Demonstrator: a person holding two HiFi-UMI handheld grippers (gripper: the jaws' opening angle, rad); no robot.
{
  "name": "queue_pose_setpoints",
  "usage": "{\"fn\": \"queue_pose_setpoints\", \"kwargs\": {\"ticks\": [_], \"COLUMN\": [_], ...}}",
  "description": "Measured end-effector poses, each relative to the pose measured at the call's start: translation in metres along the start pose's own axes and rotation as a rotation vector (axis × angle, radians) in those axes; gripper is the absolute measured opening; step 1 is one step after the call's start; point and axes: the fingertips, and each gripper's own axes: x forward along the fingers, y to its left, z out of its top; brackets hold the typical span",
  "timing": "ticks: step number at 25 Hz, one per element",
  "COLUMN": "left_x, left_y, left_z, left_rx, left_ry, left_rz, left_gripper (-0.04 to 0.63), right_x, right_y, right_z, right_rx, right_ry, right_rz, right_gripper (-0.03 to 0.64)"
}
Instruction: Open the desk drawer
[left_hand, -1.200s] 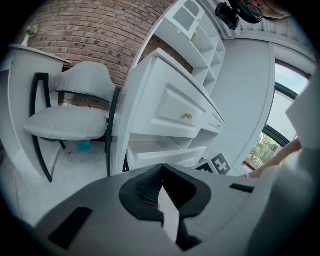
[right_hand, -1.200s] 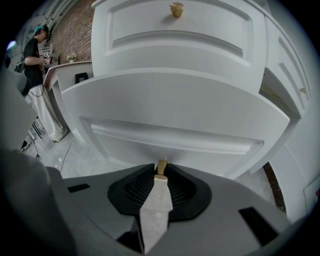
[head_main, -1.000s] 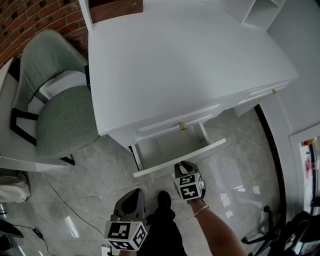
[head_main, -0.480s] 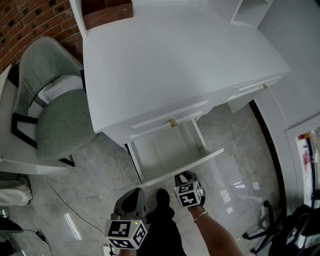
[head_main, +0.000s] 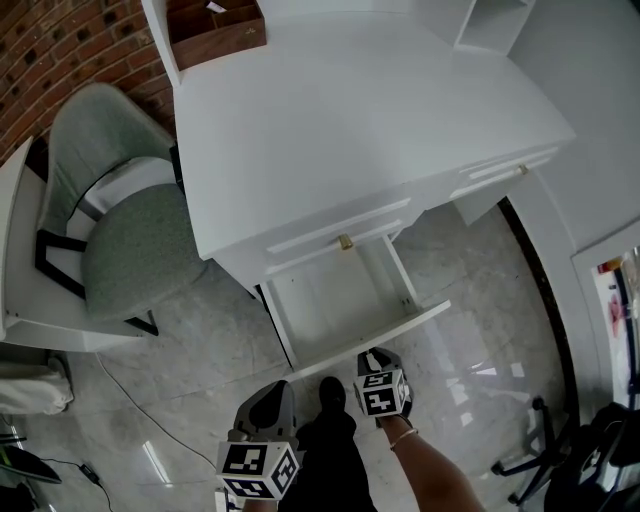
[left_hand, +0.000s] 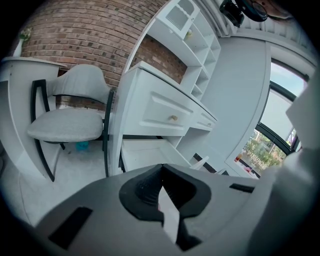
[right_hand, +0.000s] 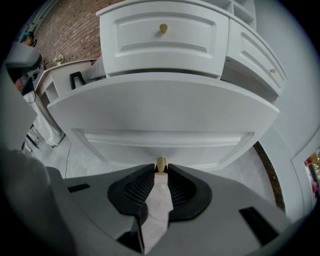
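Note:
The white desk (head_main: 350, 130) has its lower drawer (head_main: 335, 295) pulled well out, its inside bare. In the head view my right gripper (head_main: 376, 360) is at the middle of the drawer's front panel (head_main: 400, 328). In the right gripper view that front panel (right_hand: 165, 115) fills the frame, and the right gripper (right_hand: 161, 171) is shut on its small brass knob (right_hand: 161, 163). Above it the upper drawer (right_hand: 165, 37) stays closed. My left gripper (head_main: 270, 408) hangs lower left over the floor. In its own view the left gripper (left_hand: 160, 172) is shut and holds nothing.
A grey padded chair (head_main: 130, 240) stands left of the desk beside a white side table (head_main: 20, 320). A wooden box (head_main: 215, 30) sits on the desk's back corner. A cable (head_main: 110, 400) runs over the marble floor. A black chair base (head_main: 560, 450) is at lower right.
The lower drawer has slid further out of the desk. My right gripper has drawn back toward me with the knob in it. The left gripper has barely shifted.

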Motion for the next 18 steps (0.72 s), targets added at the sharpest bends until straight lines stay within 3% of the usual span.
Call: {"fn": "queue_pose_setpoints", "kwargs": {"ticks": [9,18], "left_x": [-0.020,-0.044], "left_y": [-0.007,-0.026], "left_z": [0.002,0.035], "left_rx": [-0.001,0.020], "left_ry": [0.014,0.003], "left_rz": [-0.004,-0.010], "left_gripper": [0.009,0.009], "right_x": [-0.034,-0.114], "right_y": [0.003,0.017], "right_z": [-0.009,0.031], "right_rx": [0.065,0.170], "right_ry": [0.011,-0.110], "right_rz": [-0.017,0.034], "right_gripper": [0.057,0.013]}}
